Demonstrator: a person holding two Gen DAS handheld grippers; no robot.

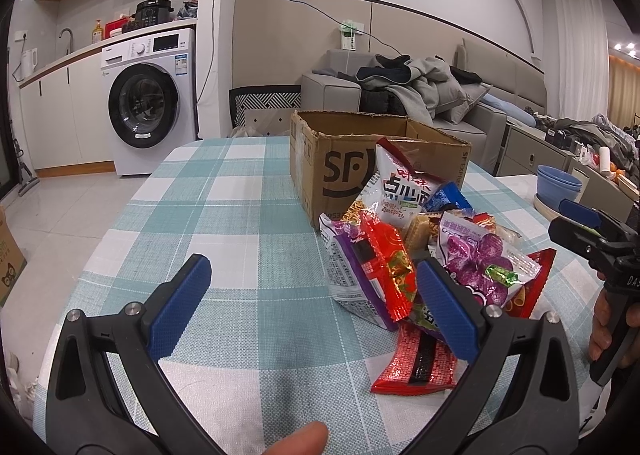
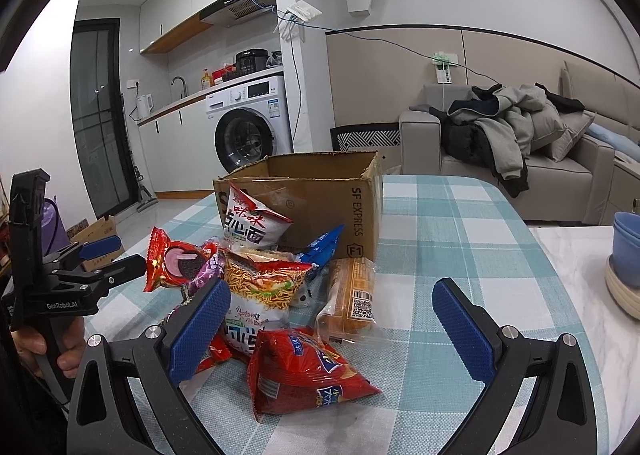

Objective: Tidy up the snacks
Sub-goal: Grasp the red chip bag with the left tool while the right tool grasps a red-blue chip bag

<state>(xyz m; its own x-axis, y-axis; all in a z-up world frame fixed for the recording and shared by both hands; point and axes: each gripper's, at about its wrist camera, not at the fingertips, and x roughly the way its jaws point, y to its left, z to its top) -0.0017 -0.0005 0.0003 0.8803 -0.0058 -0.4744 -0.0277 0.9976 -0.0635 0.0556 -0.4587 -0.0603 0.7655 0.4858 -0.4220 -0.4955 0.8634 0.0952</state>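
Note:
A heap of snack packets (image 1: 420,255) lies on the checked tablecloth in front of an open cardboard box (image 1: 360,159) marked SF. My left gripper (image 1: 316,295) is open just left of the heap, its right finger beside a red packet (image 1: 386,271). In the right wrist view the same heap (image 2: 256,279) sits before the box (image 2: 320,199). My right gripper (image 2: 332,323) is open around a red crisp bag (image 2: 304,371), with a clear-wrapped bread roll (image 2: 352,295) just beyond. Each gripper shows in the other's view: right gripper (image 1: 580,223), left gripper (image 2: 108,255).
The table (image 1: 224,207) has bare cloth left of the box. Blue bowls (image 2: 628,251) on a plate stand on a marble surface to the right. A washing machine (image 1: 148,103) and a sofa (image 2: 520,151) piled with clothes lie beyond the table.

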